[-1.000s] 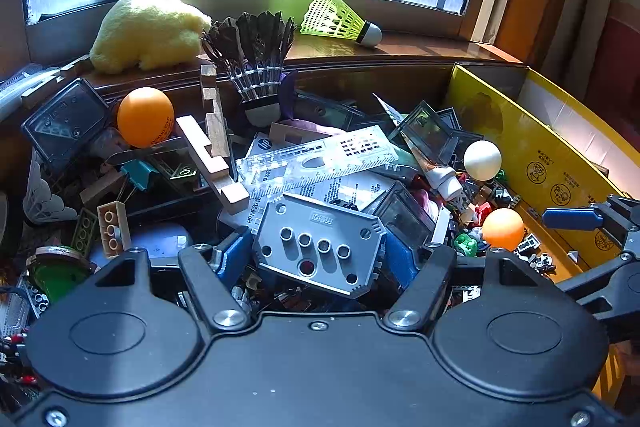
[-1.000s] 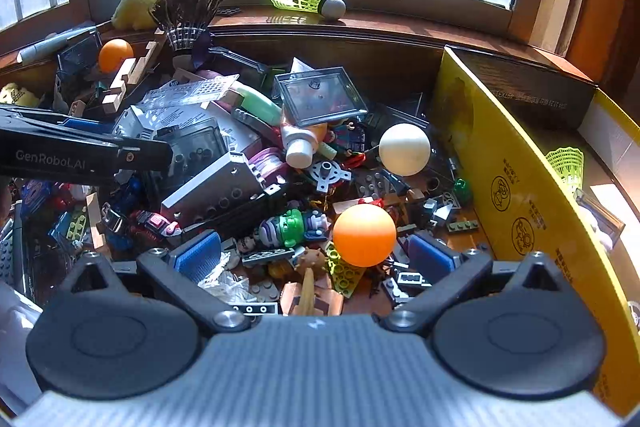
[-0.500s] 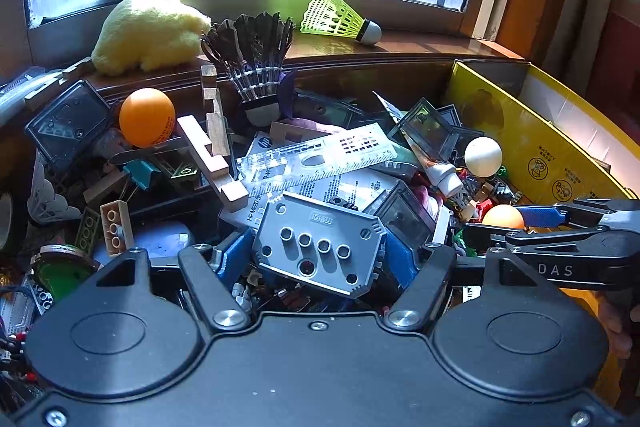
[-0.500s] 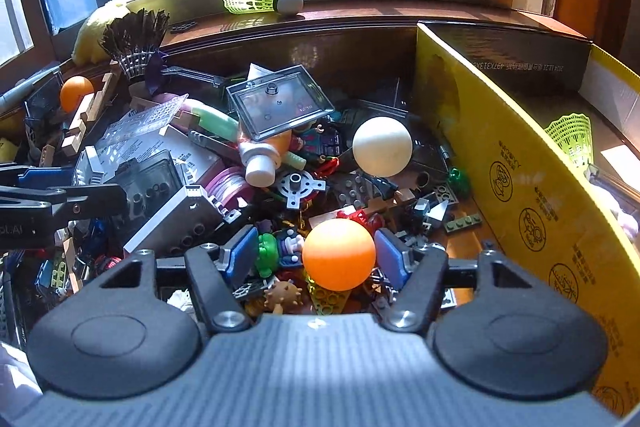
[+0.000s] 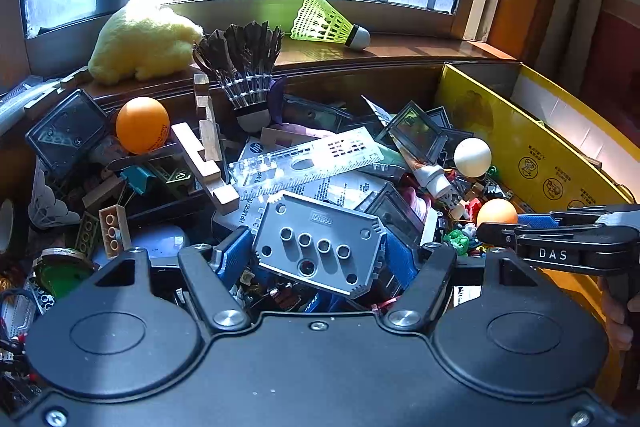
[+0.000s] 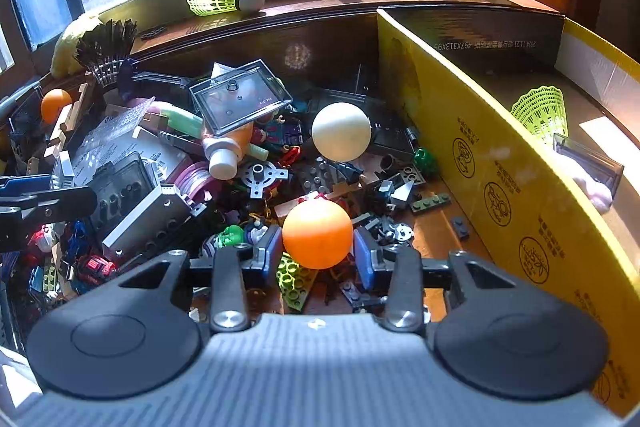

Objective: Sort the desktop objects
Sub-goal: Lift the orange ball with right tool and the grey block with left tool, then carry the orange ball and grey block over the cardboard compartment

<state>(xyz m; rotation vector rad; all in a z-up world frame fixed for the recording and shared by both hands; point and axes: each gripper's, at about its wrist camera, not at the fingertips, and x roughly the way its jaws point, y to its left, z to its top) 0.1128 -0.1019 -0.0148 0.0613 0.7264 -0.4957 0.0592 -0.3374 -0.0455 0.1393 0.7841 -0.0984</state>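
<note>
An orange ball [image 6: 317, 233] lies on the heap of small toy parts, close to the yellow cardboard box [image 6: 500, 163]. My right gripper [image 6: 318, 257] is closing on it, and both blue pads [image 6: 273, 251] touch its sides. The left wrist view shows the same orange ball [image 5: 496, 211] in the right gripper [image 5: 508, 227] at the right edge. My left gripper [image 5: 316, 261] stays still, its pads against both ends of a grey plate with holes [image 5: 320, 241], which lies tilted on the pile.
A white ball [image 6: 341, 131], a second orange ball [image 5: 142, 125], a clear ruler [image 5: 304, 163], wooden pieces [image 5: 204, 163], a black shuttlecock [image 5: 244, 67] and clear cases crowd the pile. A green shuttlecock [image 6: 540, 113] lies inside the yellow box; another green shuttlecock [image 5: 326, 23] and a yellow plush [image 5: 140, 45] sit on the sill.
The right gripper's jaws came in from wide open until they meet the orange ball, and it rolled and slid a little closer. The left gripper and grey plate have not moved.
</note>
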